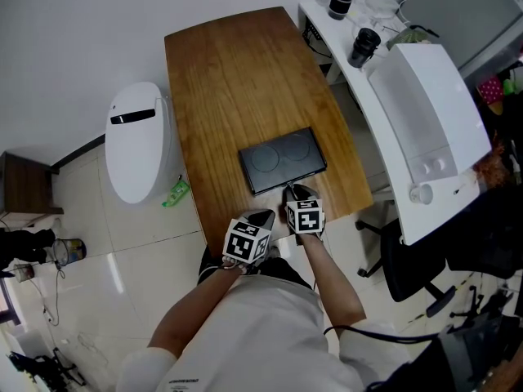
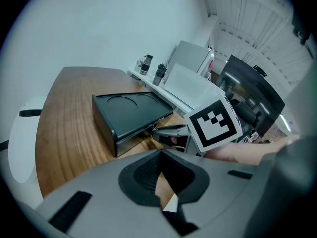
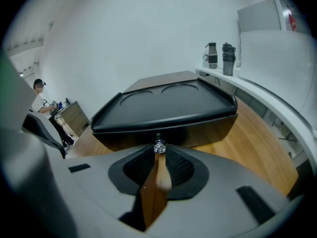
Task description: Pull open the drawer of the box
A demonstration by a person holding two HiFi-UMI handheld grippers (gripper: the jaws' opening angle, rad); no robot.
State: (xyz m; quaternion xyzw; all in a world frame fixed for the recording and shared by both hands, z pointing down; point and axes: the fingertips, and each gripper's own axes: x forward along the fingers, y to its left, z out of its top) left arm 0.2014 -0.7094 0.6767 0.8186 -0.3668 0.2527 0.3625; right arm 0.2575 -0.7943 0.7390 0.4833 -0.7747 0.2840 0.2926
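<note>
Head view first: the black box (image 1: 282, 160) sits at the near end of the bench (image 1: 229, 72), and the right claw (image 1: 292, 192) is nosed up against the box's front face. The left claw (image 1: 263, 217) hangs just short of the box, off its near-left corner.

Left gripper view: its jaws are drawn together, with nothing between them.

Right gripper view: here's the grip, jaws pinched on the little glassy knob (image 3: 159, 147) at the middle of the drawer (image 3: 198, 128), which looks flush with the box. So the hold is made and the pull isn't. Next should be a straight draw back from the box, level, perhaps with the left claw steadying it.
</note>
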